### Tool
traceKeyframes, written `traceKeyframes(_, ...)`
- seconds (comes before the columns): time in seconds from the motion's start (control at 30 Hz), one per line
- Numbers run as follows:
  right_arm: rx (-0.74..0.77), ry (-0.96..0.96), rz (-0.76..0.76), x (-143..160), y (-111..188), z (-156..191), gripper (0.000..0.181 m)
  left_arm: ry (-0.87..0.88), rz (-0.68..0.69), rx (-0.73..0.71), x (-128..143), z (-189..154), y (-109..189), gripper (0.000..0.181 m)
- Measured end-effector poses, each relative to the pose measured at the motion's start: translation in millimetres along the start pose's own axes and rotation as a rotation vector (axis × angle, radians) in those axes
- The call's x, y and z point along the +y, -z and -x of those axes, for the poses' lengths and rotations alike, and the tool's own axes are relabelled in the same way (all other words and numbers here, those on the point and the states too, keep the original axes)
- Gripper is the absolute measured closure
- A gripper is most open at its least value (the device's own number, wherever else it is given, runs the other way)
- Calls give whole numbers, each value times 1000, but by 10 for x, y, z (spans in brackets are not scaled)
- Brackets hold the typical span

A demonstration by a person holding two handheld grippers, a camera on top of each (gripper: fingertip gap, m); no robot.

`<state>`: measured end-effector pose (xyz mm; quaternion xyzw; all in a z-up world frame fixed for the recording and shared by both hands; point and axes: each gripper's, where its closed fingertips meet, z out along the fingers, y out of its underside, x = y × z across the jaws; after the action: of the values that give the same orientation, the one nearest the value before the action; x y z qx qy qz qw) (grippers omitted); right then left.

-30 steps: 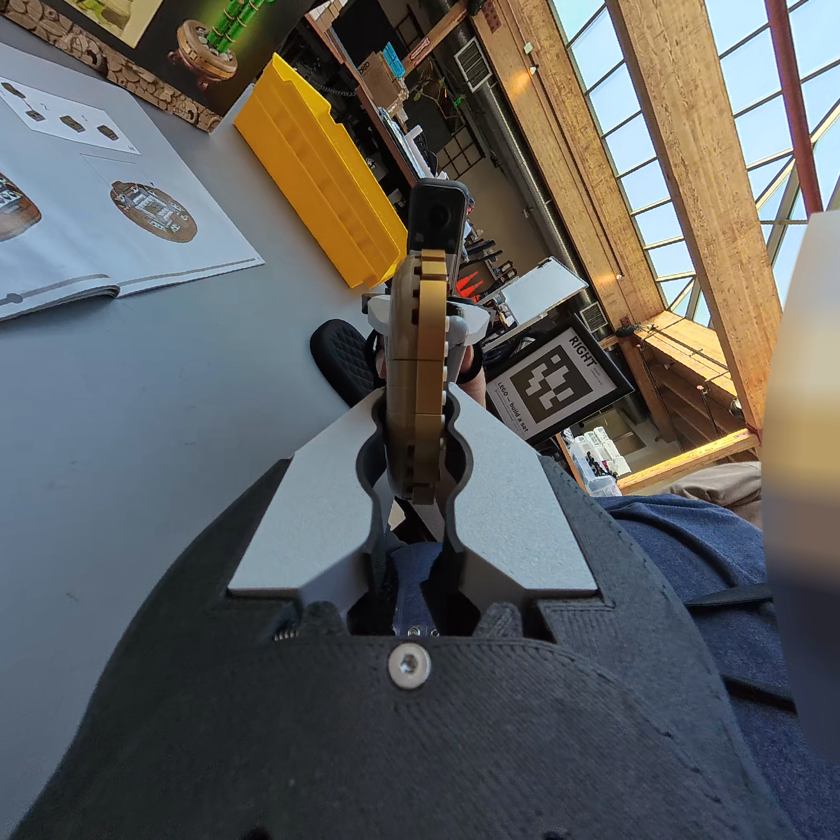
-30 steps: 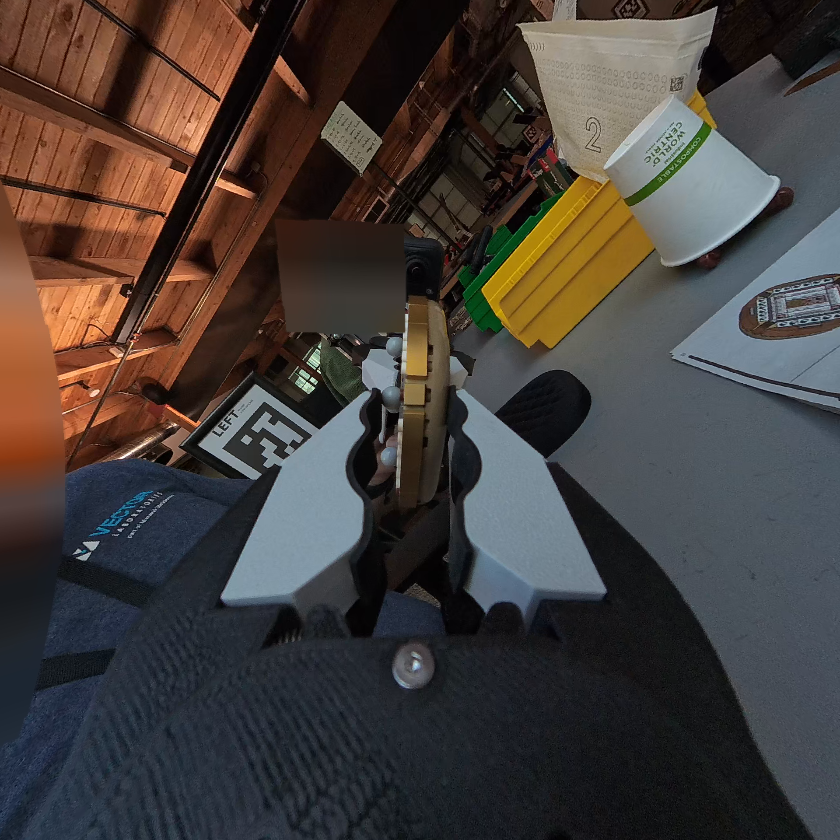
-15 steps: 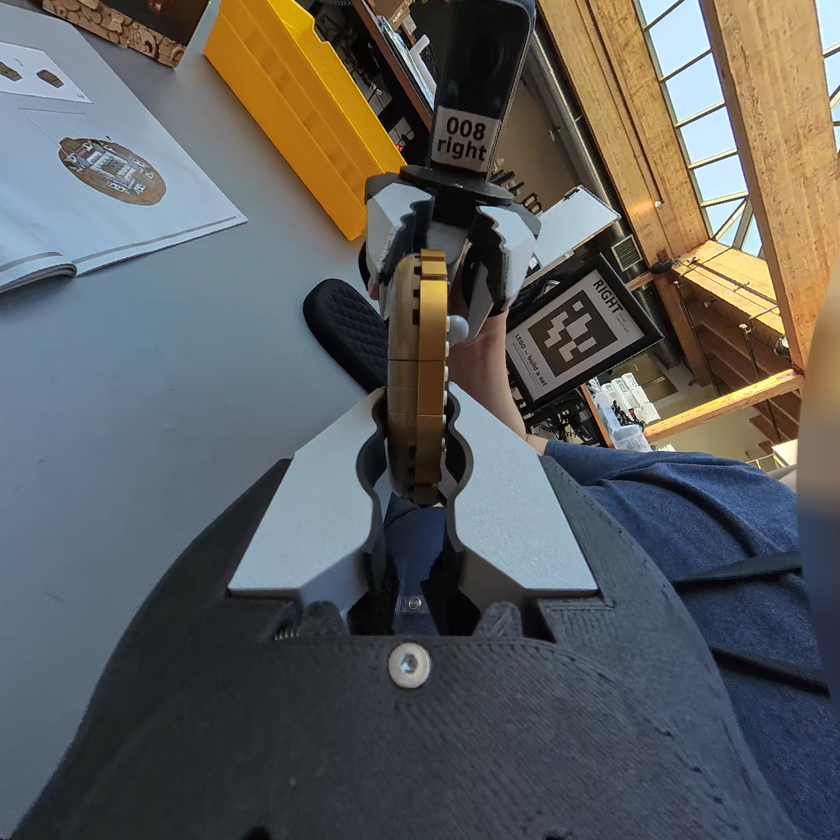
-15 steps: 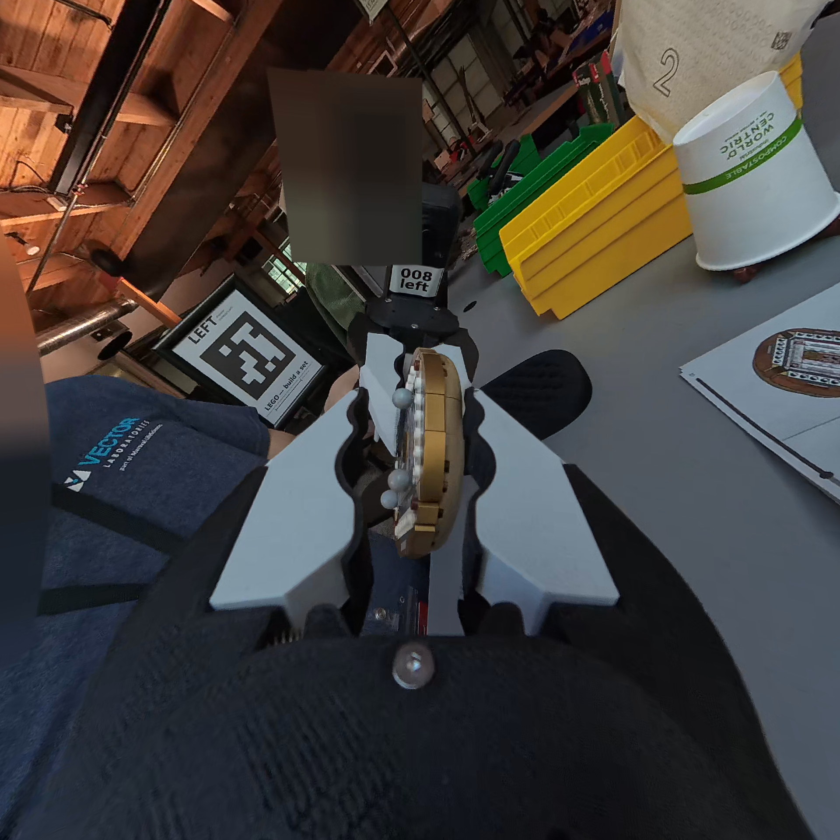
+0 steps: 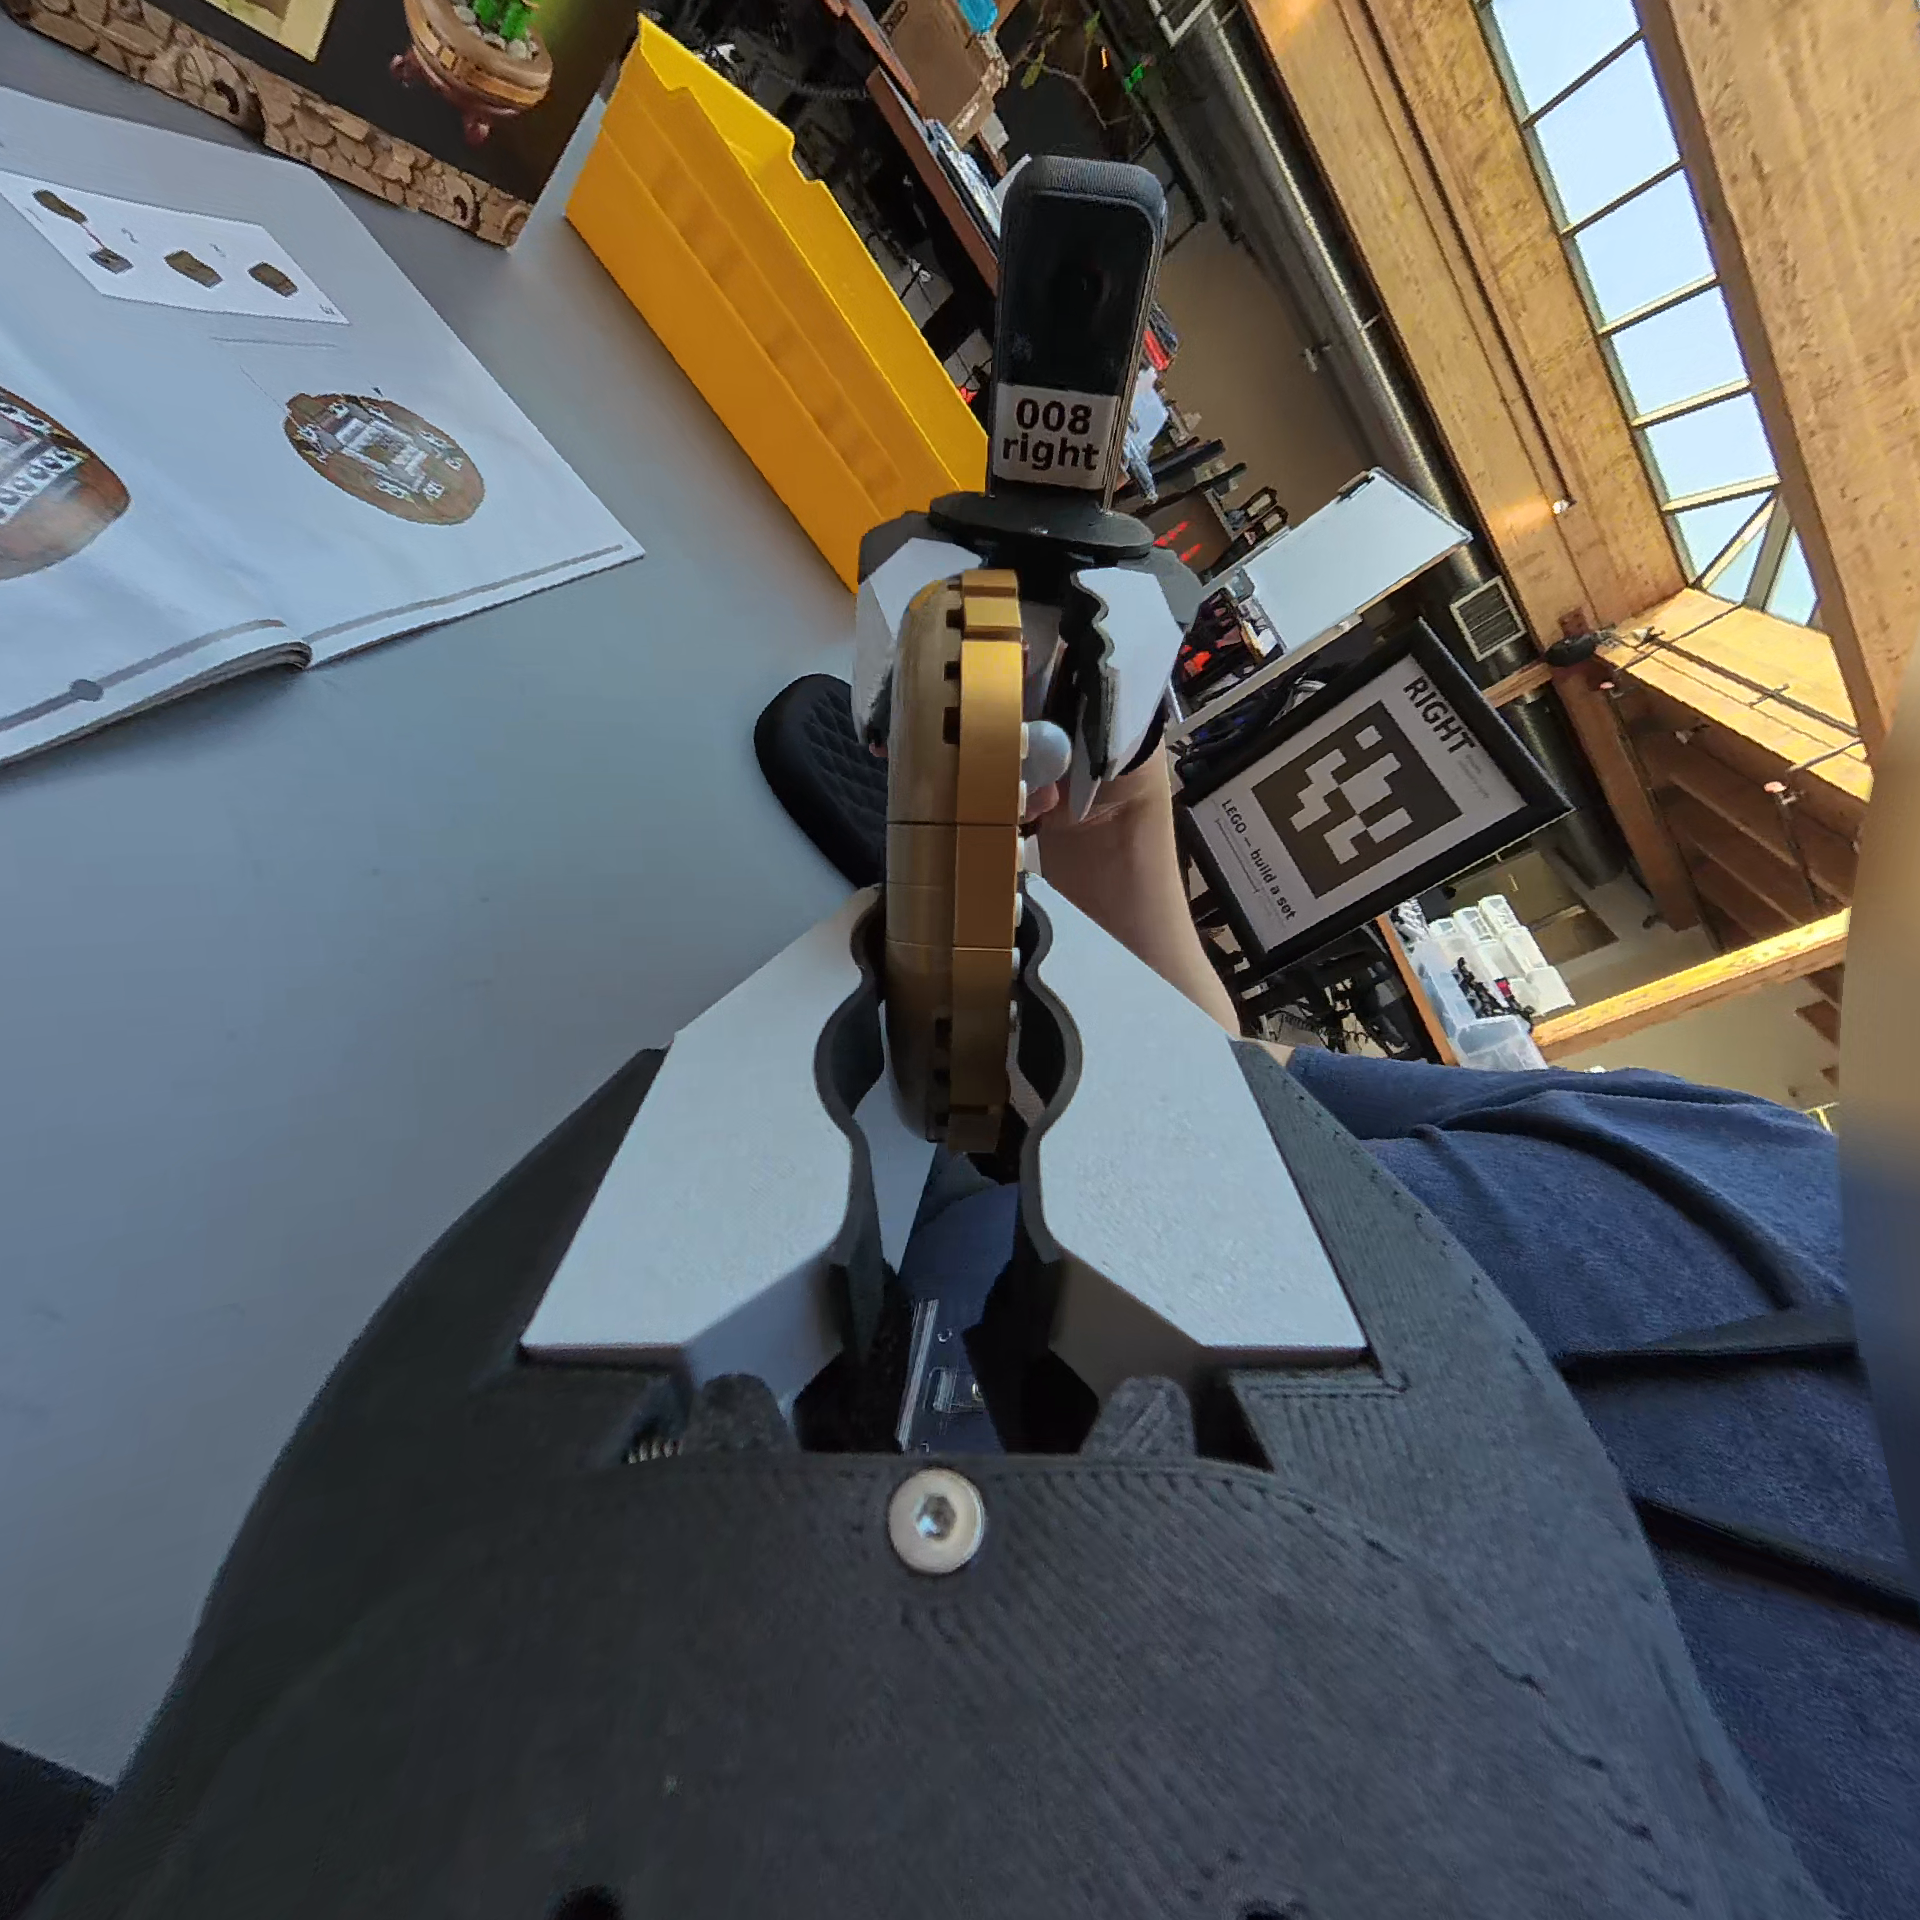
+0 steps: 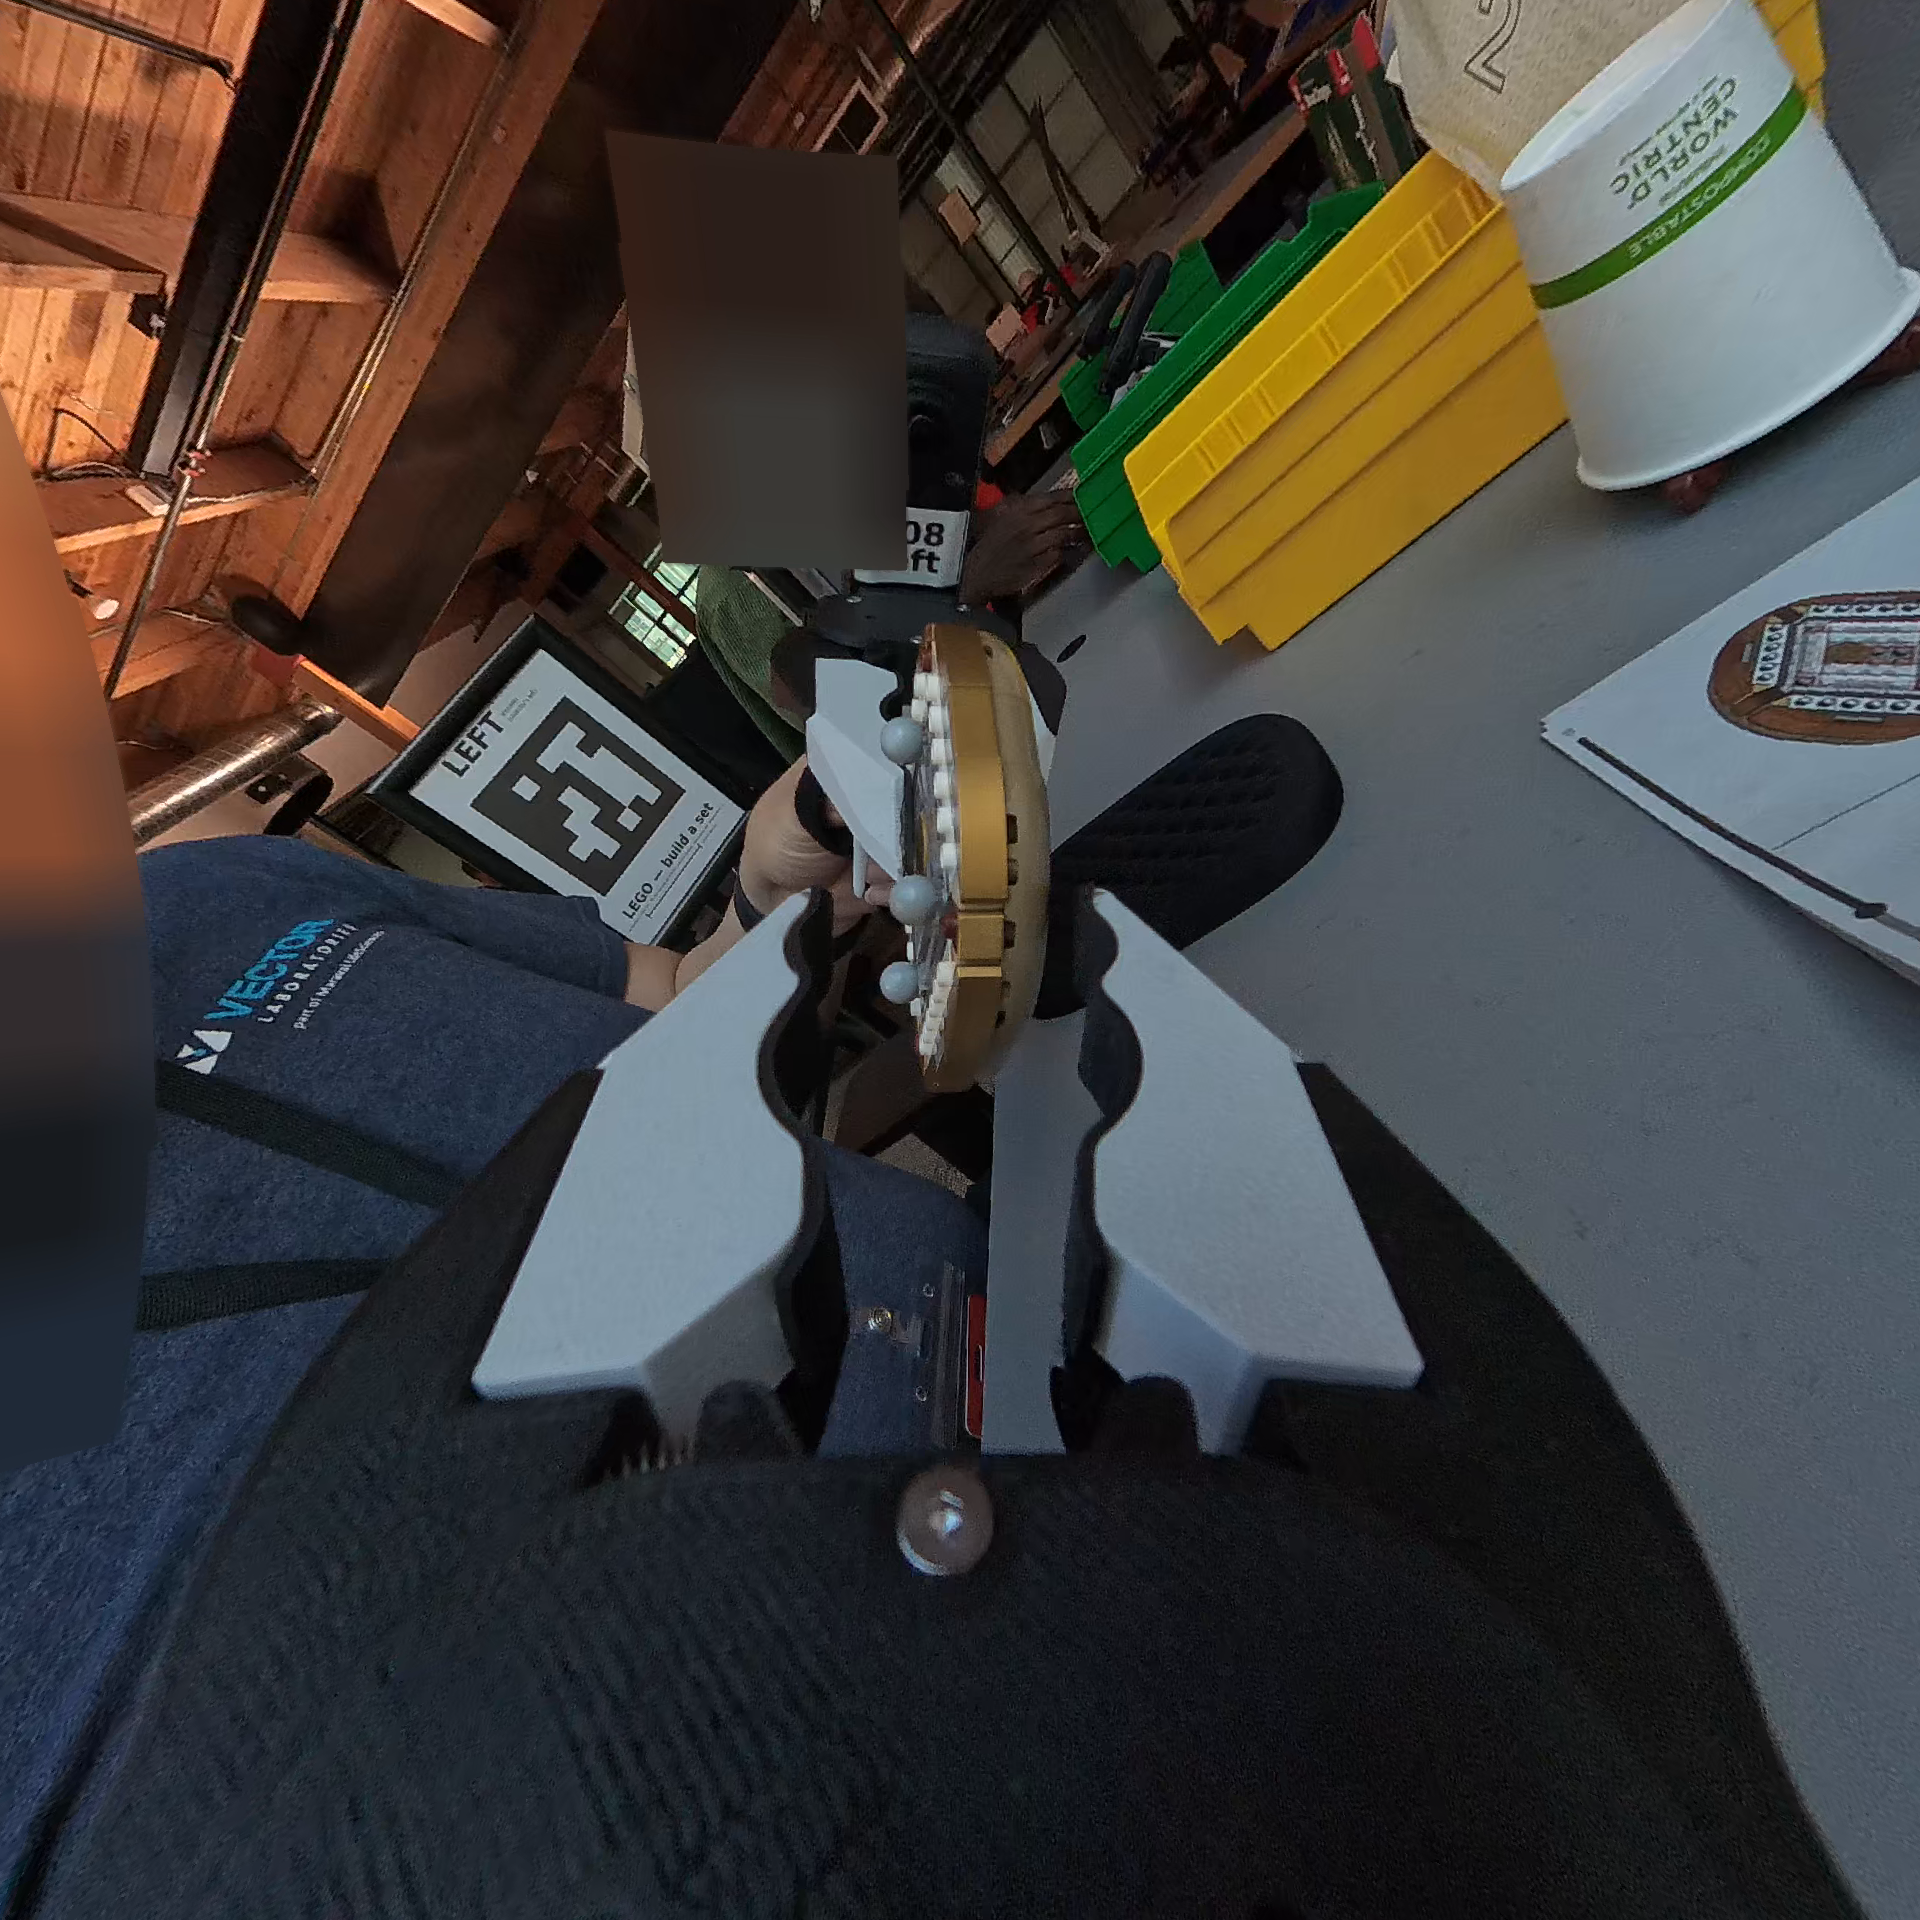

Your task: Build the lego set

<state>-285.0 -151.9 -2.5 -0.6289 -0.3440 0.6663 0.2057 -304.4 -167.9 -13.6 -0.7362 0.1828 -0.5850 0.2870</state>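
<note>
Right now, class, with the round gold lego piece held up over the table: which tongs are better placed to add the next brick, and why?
Right. The left tongs are shut on the gold disc, steadying it. The right tongs are open around its edge, so probably free to fetch a brick.

Lettering everywhere, none repeated here. A white printed label (image 5: 1051, 436) sits on the camera above the right gripper (image 5: 987, 748), and another (image 6: 928, 545) above the left gripper (image 6: 956, 810). There are framed marker signs (image 5: 1361, 800) (image 6: 577, 800), a green-banded paper cup (image 6: 1704, 260), a numbered paper bag (image 6: 1475, 62) and a logo on the navy shirt (image 6: 281, 966).
</note>
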Motion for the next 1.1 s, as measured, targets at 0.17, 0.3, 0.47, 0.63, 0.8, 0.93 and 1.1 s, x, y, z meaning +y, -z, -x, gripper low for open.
traceKeyframes(0.17,-4,-12,24,60,-72,-2,152,-5,-7,7,-30,-29,-20,162)
traceKeyframes(0.3,-21,-22,-9,15,-75,12,150,-9,-6,1,-37,-32,-13,162)
traceKeyframes(0.47,-22,-16,-29,-8,-69,3,152,-3,-10,9,-44,-33,-22,162)
traceKeyframes(0.63,-38,-33,-40,-15,-63,7,152,-5,-9,10,-42,-36,-26,162)
traceKeyframes(0.8,-43,-33,-51,-10,-70,1,153,-5,-9,9,-38,-37,-21,162)
traceKeyframes(0.93,-53,-41,-61,1,-68,1,153,-7,-2,5,-23,-36,-24,162)
traceKeyframes(1.1,-41,-24,-75,-30,-69,1,153,-6,-7,6,-22,-34,-33,162)
